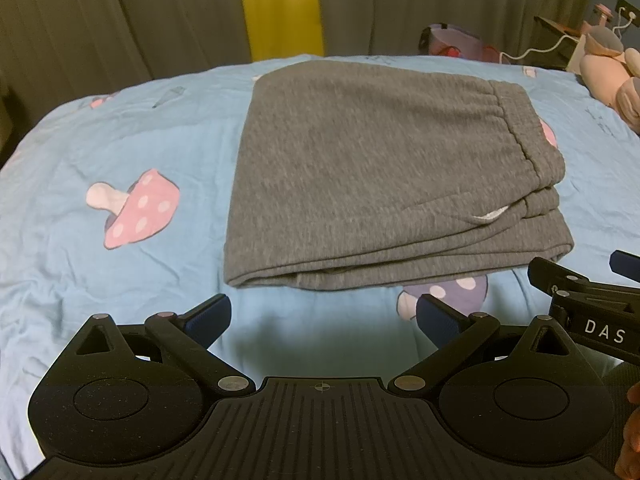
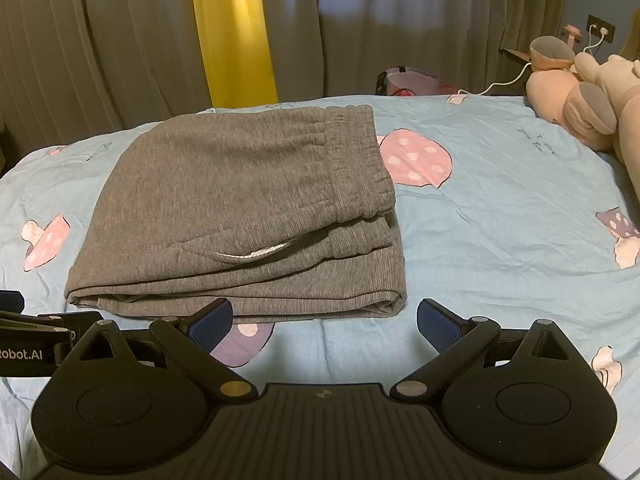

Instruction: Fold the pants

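Grey pants (image 1: 360,168) lie folded into a flat stack on the light blue bed sheet (image 1: 120,128), the elastic waistband on the right side and a pocket opening showing white near the front. My left gripper (image 1: 323,318) is open, held just short of the stack's near edge, touching nothing. The right wrist view shows the same pants (image 2: 240,204) left of centre. My right gripper (image 2: 325,322) is open too, its left finger (image 2: 212,322) close to the near right corner of the stack. The right gripper's body (image 1: 588,300) shows at the right edge of the left wrist view.
The sheet (image 2: 500,220) carries pink and purple mushroom prints. Pink plush toys (image 2: 588,100) lie at the far right of the bed. Grey curtains with a yellow strip (image 2: 236,36) hang behind. A bag (image 2: 408,80), a white cable and a wall socket (image 2: 600,28) are at the back right.
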Tool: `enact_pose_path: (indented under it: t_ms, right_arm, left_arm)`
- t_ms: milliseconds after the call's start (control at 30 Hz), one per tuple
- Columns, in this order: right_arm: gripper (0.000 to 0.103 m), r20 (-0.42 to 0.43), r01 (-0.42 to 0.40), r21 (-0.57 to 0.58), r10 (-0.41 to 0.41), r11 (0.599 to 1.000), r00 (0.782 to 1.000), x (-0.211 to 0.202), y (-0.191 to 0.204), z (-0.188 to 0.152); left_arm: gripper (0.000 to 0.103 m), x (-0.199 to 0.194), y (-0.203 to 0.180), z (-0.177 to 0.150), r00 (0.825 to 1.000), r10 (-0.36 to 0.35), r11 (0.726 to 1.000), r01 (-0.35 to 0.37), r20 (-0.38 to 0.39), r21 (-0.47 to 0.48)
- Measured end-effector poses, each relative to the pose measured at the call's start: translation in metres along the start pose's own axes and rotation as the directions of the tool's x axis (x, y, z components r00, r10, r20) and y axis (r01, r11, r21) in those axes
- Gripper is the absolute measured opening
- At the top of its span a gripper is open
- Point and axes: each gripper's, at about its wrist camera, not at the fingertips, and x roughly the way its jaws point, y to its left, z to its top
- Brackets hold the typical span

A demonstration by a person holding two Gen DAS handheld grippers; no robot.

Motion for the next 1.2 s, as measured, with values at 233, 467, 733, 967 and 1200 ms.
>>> enact_pose_path:
  t_ms: [233,467,733,967,1200]
  right_arm:
    - [0.099,0.001,0.0,-0.005,0.0,1.0,1.0,0.0002,0.0007,-0.0001]
    - [0.099,-0.003,0.001,-0.004,-0.001,1.0,1.0,0.0009,0.0006,-0.0002]
    - [0.099,-0.004,0.001,0.003,-0.001,1.0,1.0,0.001,0.0,0.0]
    - [0.099,-0.004,0.001,0.007,-0.001,1.0,1.0,0.0009,-0.0006,-0.0001]
    - [0.099,-0.003,0.001,0.008,-0.001,1.0,1.0,0.0009,-0.0009,-0.0001]
  left_arm:
    - [0.102,0.0001,0.0,-0.0005,1.0,0.0,1.0,0.0,-0.001,0.0]
    - [0.103,0.0007,0.0006,-0.0009,1.0,-0.002,1.0,0.002,0.0,0.003]
    - [0.102,0.001,0.001,-0.001,1.0,-0.003,1.0,0.003,-0.001,0.004]
    - [0.102,0.0015,0.0015,-0.0011,1.0,-0.003,1.0,0.003,-0.003,0.003]
    - [0.102,0.0013,0.0013,-0.0012,1.0,-0.002,1.0,0.002,-0.003,0.002]
